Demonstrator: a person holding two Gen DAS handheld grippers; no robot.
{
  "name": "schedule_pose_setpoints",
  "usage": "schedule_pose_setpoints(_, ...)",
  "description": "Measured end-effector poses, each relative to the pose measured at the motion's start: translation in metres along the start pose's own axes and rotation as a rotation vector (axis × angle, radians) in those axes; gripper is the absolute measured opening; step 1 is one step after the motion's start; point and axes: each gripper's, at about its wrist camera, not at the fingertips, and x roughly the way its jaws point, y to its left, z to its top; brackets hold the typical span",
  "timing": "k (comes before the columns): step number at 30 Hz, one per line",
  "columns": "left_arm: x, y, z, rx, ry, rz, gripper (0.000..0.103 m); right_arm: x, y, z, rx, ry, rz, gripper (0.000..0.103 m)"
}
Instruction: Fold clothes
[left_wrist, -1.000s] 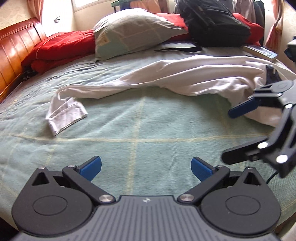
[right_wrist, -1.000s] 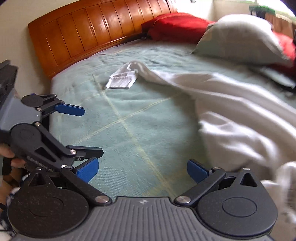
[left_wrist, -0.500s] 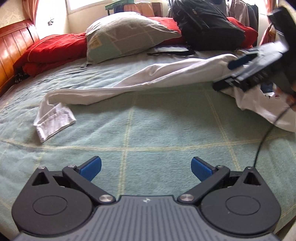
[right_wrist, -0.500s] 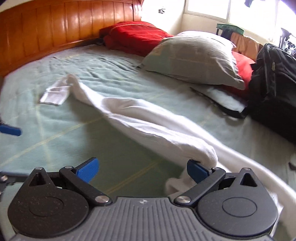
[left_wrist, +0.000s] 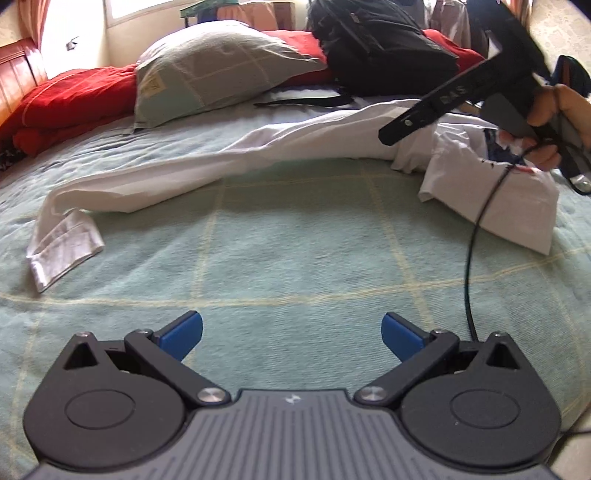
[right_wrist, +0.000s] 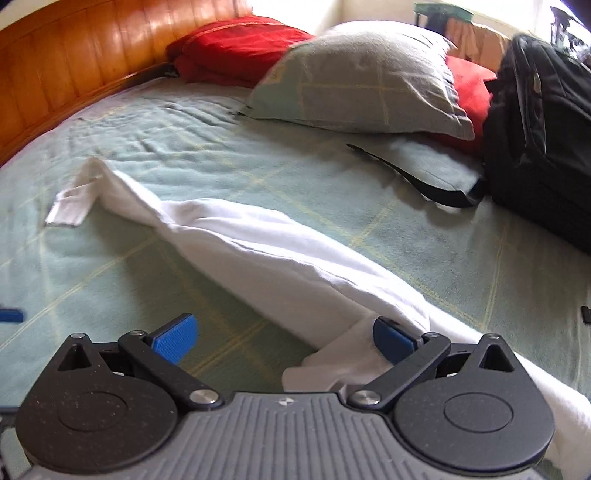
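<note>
We see a long white cotton garment (left_wrist: 229, 166) lying rumpled across the bed's pale green checked blanket (left_wrist: 295, 258), one cuffed end (left_wrist: 62, 247) stretched out toward the wooden headboard (right_wrist: 74, 66) and the bunched body of the cloth (left_wrist: 491, 192) lying at the other end. Our left gripper (left_wrist: 291, 332) hovers above bare blanket with its blue-padded fingers (left_wrist: 183, 330) spread wide apart and nothing between them. Our right gripper (right_wrist: 282, 334) is also spread wide; its right blue pad (right_wrist: 391, 339) sits at a fold of the white cloth, though we cannot tell whether it touches, and the cloth is not clamped. In the left wrist view the right gripper appears above the bunched part of the garment, held by a hand (left_wrist: 565, 125), with a thin black cable (left_wrist: 476, 240) hanging down from it. Behind the garment rest a grey-green checked pillow (right_wrist: 369, 74), a folded red quilt (right_wrist: 236, 48) against the headboard, and a black fabric backpack (right_wrist: 543, 147) whose strap (right_wrist: 417, 181) trails onto the blanket.
</note>
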Motion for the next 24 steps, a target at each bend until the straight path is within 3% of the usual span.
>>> schedule_pose_setpoints(5, 0.002, -0.018, 0.010, 0.034, -0.006, -0.044, 0.102, -0.033, 0.018, -0.026, -0.060, -0.002, 0.022, 0.103)
schedule_pose_setpoints(12, -0.001, -0.038, 0.018, 0.066, -0.022, -0.071, 0.102, -0.050, 0.033, -0.077, 0.035, 0.063, 0.218, 0.103)
schedule_pose_setpoints(16, -0.001, -0.040, 0.020, 0.069, -0.015, -0.061, 0.102, -0.040, 0.049, -0.095, 0.055, 0.088, 0.258, 0.103)
schedule_pose_setpoints(19, -0.001, -0.041, 0.019, 0.069, -0.007, -0.040, 0.102, -0.027, 0.049, -0.100, 0.075, 0.103, 0.237, 0.103)
schedule_pose_setpoints(24, -0.002, -0.038, 0.017, 0.051, -0.002, -0.041, 0.102, -0.031, 0.037, -0.099, 0.045, 0.074, 0.049, 0.102)
